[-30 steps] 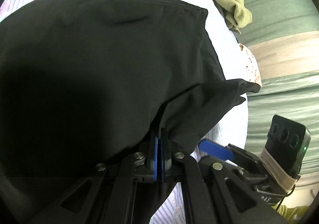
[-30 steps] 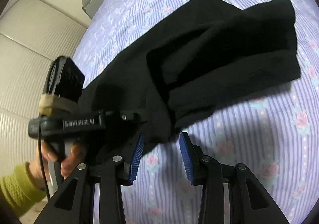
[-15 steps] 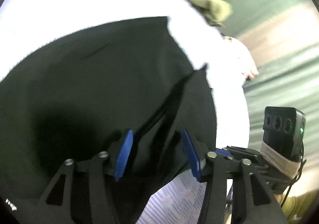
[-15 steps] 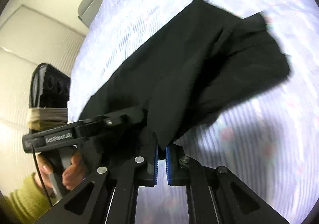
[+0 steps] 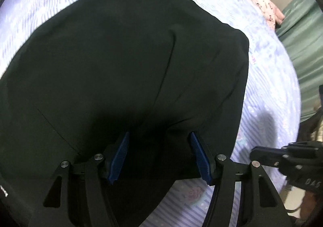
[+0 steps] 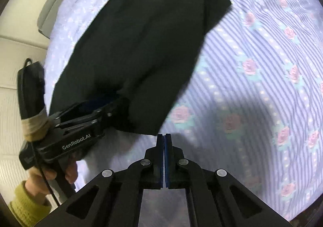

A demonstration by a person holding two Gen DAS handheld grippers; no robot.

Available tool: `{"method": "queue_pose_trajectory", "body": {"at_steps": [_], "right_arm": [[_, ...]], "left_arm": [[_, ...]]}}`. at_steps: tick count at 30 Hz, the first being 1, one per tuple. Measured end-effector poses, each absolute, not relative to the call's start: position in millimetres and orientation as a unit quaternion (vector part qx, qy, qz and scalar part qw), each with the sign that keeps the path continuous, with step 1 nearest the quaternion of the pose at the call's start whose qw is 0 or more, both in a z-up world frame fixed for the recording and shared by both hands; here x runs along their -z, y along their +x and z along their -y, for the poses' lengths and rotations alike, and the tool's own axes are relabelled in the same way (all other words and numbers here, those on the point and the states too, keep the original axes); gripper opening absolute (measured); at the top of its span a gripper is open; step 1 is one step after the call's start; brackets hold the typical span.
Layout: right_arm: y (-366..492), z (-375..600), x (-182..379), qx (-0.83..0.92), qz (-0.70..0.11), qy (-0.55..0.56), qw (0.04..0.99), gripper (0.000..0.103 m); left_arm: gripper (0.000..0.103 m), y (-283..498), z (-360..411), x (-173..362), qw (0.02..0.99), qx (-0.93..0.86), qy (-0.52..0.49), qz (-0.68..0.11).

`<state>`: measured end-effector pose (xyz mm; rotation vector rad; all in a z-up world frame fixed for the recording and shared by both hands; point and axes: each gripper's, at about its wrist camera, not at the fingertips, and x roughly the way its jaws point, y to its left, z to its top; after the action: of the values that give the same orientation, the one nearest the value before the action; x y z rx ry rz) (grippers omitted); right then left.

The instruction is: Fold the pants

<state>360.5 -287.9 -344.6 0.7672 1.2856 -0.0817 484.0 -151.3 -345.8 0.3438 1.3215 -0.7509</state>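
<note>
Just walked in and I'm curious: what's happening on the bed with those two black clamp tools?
A person is folding black pants on a striped, rose-patterned bedsheet, using a handheld two-finger gripper in each hand. The pants lie folded over in a fairly flat, compact shape. The left gripper sits at their near edge; its jaws have just been opening, the fabric lying loose between the blue pads. The right gripper is shut, empty, just clear of the near corner. A hand in an olive sleeve holds the left tool.

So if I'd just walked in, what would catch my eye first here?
The black pants, folded into a flat slab in the middle of a striped bedsheet printed with pink roses. Next, the two black tools with blue pads: the left tool open over the pants, the right tool shut and empty beside them.
</note>
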Motion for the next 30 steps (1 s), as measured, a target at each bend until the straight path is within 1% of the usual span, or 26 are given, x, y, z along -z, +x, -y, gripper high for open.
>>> {"method": "queue_pose_trajectory", "body": {"at_steps": [2, 3, 4, 5, 6, 7, 8, 9, 11, 12, 14, 17, 19, 22, 26, 27, 29, 30], "right_arm": [[360, 294, 341, 0.048, -0.583, 0.349, 0.732, 0.003], [365, 286, 342, 0.054, -0.583, 0.342, 0.735, 0.008], [367, 287, 337, 0.059, -0.583, 0.331, 0.740, 0.013], [370, 287, 330, 0.064, -0.582, 0.319, 0.746, 0.028], [371, 288, 325, 0.065, -0.578, 0.314, 0.750, 0.039], [370, 287, 319, 0.064, -0.570, 0.306, 0.760, 0.041], [374, 285, 308, 0.064, -0.563, 0.291, 0.771, 0.044], [379, 282, 301, 0.066, -0.561, 0.273, 0.779, 0.052], [388, 273, 283, 0.065, -0.551, 0.236, 0.798, 0.061], [395, 265, 274, 0.062, -0.546, 0.215, 0.807, 0.064], [412, 245, 263, 0.049, -0.540, 0.182, 0.820, 0.067], [434, 221, 256, 0.022, -0.536, 0.148, 0.831, 0.067], [452, 211, 256, 0.017, -0.529, 0.140, 0.837, 0.067], [477, 206, 259, 0.017, -0.513, 0.144, 0.846, 0.067], [504, 215, 268, 0.028, -0.500, 0.171, 0.848, 0.067], [512, 217, 272, 0.033, -0.499, 0.177, 0.848, 0.067], [526, 220, 282, 0.042, -0.498, 0.183, 0.846, 0.067], [533, 222, 287, 0.045, -0.499, 0.187, 0.845, 0.067]], "left_arm": [[0.061, 483, 153, 339, 0.718, 0.329, 0.161, -0.592], [0.061, 482, 153, 331, 0.725, 0.329, 0.159, -0.584], [0.061, 482, 151, 323, 0.732, 0.330, 0.155, -0.576], [0.062, 481, 146, 308, 0.743, 0.330, 0.147, -0.563], [0.065, 481, 140, 295, 0.754, 0.328, 0.138, -0.552], [0.070, 480, 134, 285, 0.763, 0.324, 0.132, -0.543], [0.072, 479, 126, 274, 0.776, 0.317, 0.125, -0.531], [0.075, 479, 114, 262, 0.790, 0.304, 0.119, -0.519], [0.075, 477, 90, 244, 0.812, 0.275, 0.115, -0.501], [0.076, 477, 73, 236, 0.825, 0.252, 0.110, -0.494], [0.078, 481, 48, 228, 0.838, 0.219, 0.093, -0.490], [0.079, 509, 8, 226, 0.844, 0.201, 0.081, -0.490], [0.079, 526, -6, 231, 0.838, 0.226, 0.100, -0.486], [0.078, 568, 2, 237, 0.812, 0.285, 0.138, -0.490], [0.074, 611, 40, 255, 0.773, 0.355, 0.160, -0.501], [0.071, 620, 53, 260, 0.765, 0.366, 0.164, -0.504], [0.069, 633, 74, 268, 0.753, 0.384, 0.163, -0.510], [0.065, 639, 82, 274, 0.747, 0.389, 0.157, -0.516]]}}
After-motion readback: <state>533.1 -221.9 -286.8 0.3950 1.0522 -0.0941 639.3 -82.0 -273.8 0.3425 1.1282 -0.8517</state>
